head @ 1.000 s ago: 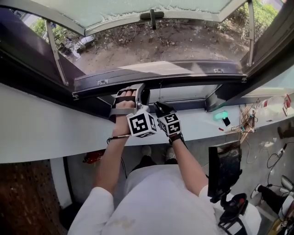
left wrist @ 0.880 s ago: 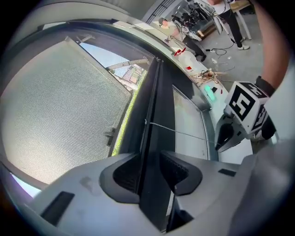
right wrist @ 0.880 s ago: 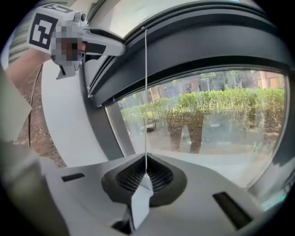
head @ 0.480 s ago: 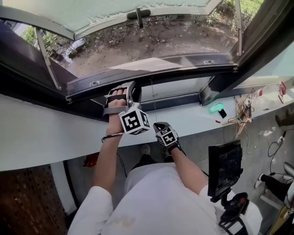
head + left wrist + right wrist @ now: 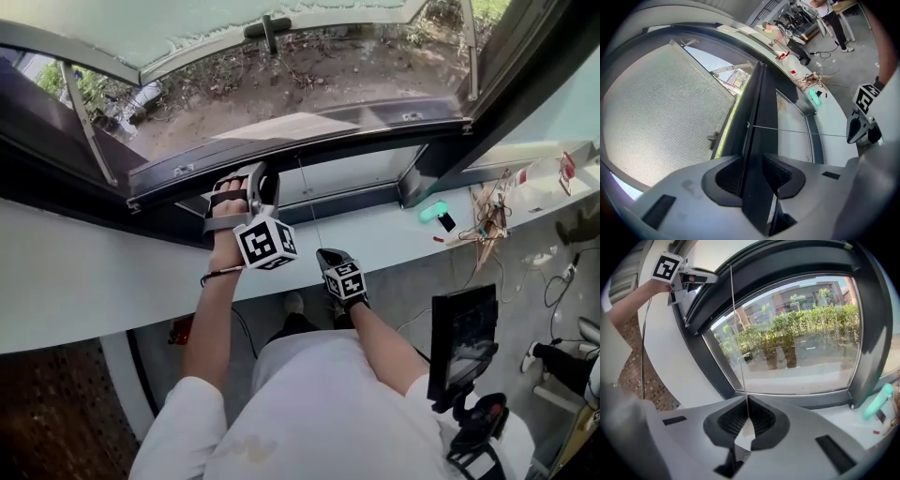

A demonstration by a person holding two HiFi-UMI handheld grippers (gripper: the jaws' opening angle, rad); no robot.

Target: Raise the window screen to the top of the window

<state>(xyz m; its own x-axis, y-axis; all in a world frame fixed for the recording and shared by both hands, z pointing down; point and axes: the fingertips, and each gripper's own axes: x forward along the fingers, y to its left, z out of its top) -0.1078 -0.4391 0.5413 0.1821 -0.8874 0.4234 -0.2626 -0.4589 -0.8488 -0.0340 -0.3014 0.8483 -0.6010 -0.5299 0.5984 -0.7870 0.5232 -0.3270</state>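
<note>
Within the last second the right gripper [image 5: 330, 258] [image 5: 747, 420] has been drawn down and back from beside the left gripper [image 5: 261, 183] [image 5: 752, 176]. The thin pale cord [image 5: 736, 333] [image 5: 797, 131] is now stretched taut between it and the long dark metal rail [image 5: 375, 127] [image 5: 758, 108] at the lower edge of the grey mesh window screen [image 5: 661, 108].

The right jaws are pressed together on the cord, with a small pale tab [image 5: 744, 434] caught between them. The left jaws are clamped on the rail's edge. The rail itself is hardly shifted, so the pull is judged to be a release or tensioning step, with the raising not yet begun.

The rail lies across the window's middle, above the clear lower pane [image 5: 797, 343]. The window's top is cut off in every view, so the remaining travel cannot be judged. The cord is barely traceable in the head view, and what the tab is cannot be told.
</note>
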